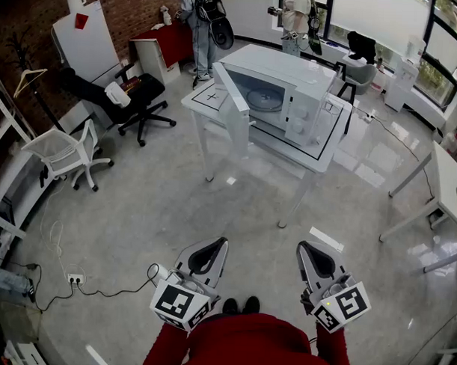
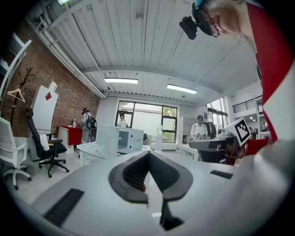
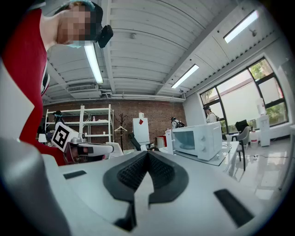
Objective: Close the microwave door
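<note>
So, the microwave [image 1: 280, 94] is set on the white worktop [image 1: 201, 101], far ahead. Its door [image 1: 232, 111] is swung wide open, and only a glass turntable [image 1: 265, 99] can be seen inside. In the head view the long side runs up-left to down-right, with the opening faced toward the camera. The left hand-held gripper [image 1: 211, 252] and right hand-held gripper [image 1: 308, 256] are clenched on nothing. The cavity's back is hard to make out.
</note>
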A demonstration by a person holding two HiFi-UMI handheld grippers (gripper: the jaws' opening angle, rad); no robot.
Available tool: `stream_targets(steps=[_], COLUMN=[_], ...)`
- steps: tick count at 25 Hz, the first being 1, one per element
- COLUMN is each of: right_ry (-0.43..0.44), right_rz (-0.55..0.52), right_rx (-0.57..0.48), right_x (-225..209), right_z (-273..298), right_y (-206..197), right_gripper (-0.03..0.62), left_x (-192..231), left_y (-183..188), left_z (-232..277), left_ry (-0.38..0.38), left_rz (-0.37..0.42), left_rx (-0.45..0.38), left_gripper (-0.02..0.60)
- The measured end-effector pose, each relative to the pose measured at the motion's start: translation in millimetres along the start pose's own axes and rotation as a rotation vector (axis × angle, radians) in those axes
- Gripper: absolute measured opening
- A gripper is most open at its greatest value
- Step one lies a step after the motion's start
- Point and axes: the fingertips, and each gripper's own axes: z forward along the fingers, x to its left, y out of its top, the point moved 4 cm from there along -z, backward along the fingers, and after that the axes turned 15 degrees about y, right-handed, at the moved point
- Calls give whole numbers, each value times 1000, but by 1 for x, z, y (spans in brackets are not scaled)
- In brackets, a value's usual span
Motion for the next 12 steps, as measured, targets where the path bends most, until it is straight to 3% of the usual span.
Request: stream_targets(steps=[12], right_ry=[10], right_rz=[4], right_rx=[7], right_x=[0], right_z=[4], right_y=[-3], right_gripper=[12], left_x=[3], left_y=[-5], left_z=[-1], left_ry=[13], left_rz=[2], left_rx=[9], left_gripper=[11])
